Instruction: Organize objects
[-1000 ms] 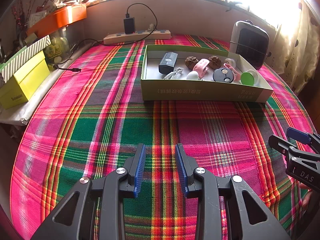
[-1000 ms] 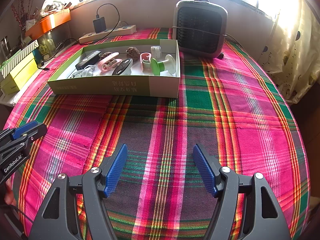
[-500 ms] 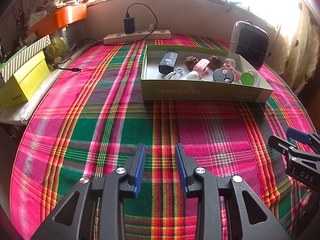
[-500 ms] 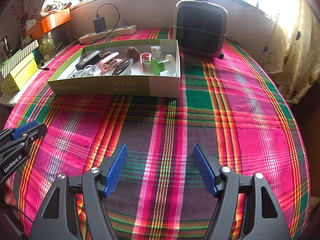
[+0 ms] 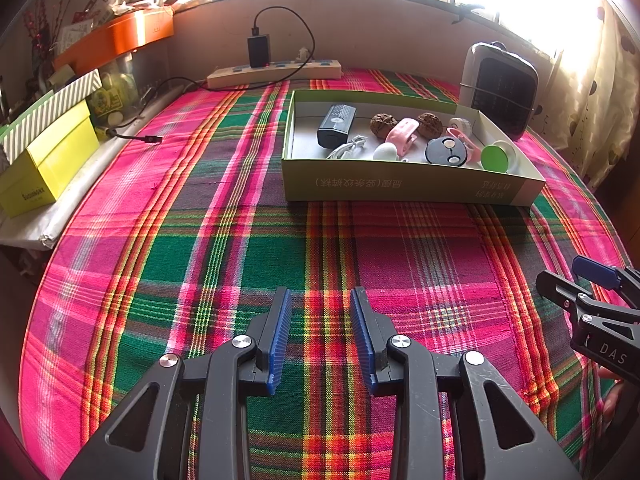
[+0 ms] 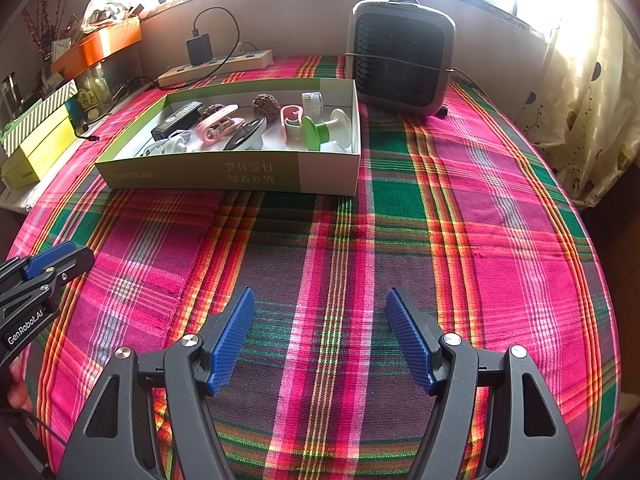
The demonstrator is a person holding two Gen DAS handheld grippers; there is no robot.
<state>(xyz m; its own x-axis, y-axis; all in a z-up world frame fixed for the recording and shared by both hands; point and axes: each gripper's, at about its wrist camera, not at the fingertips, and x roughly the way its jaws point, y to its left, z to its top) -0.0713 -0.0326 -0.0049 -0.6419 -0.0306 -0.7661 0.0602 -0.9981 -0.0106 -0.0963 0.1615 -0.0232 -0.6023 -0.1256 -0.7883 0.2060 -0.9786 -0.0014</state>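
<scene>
A shallow green cardboard box stands on the plaid tablecloth. It holds a black remote, two walnuts, a pink clip, a black round disc, a green-and-white suction hook, a white cable and a small white roll. My left gripper is open with a narrow gap and empty, low over the cloth in front of the box. My right gripper is open wide and empty, to the right of the left one.
A grey fan heater stands behind the box's right end. A power strip with a black charger lies at the back. Yellow and striped boxes sit on the left ledge. A curtain hangs at the right.
</scene>
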